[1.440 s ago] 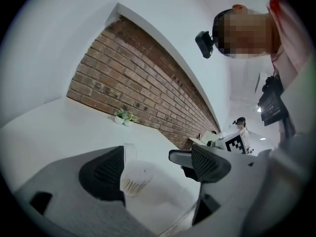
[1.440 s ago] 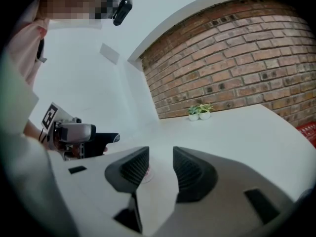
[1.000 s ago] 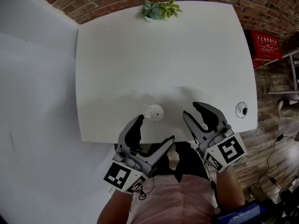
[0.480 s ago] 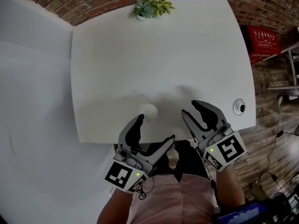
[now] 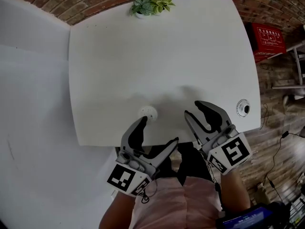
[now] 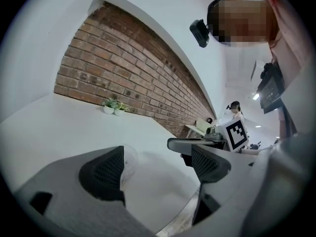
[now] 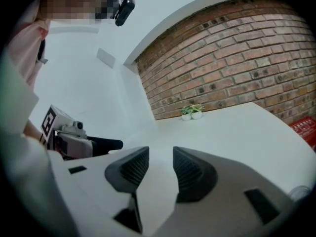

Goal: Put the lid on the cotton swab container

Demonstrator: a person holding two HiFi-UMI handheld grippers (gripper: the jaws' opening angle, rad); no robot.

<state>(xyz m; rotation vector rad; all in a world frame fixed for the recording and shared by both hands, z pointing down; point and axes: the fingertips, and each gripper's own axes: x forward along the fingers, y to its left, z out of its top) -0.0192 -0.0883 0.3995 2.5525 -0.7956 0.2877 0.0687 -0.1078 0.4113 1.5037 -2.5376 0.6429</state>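
A small round cotton swab container stands on the white table near its front edge. In the left gripper view the container shows pale and translucent just past the left jaw. My left gripper hovers over the table's front edge just below the container, open and empty. My right gripper is to the container's right, its jaws apart with nothing between them. A small round lid-like disc lies near the table's right edge, right of the right gripper.
A small potted plant sits at the table's far edge against the brick wall. A red box stands on the floor beyond the right edge. A white wall runs along the left side.
The head view has drifted, so the table and container sit slightly further left in the picture. Both grippers keep their places and their openings.
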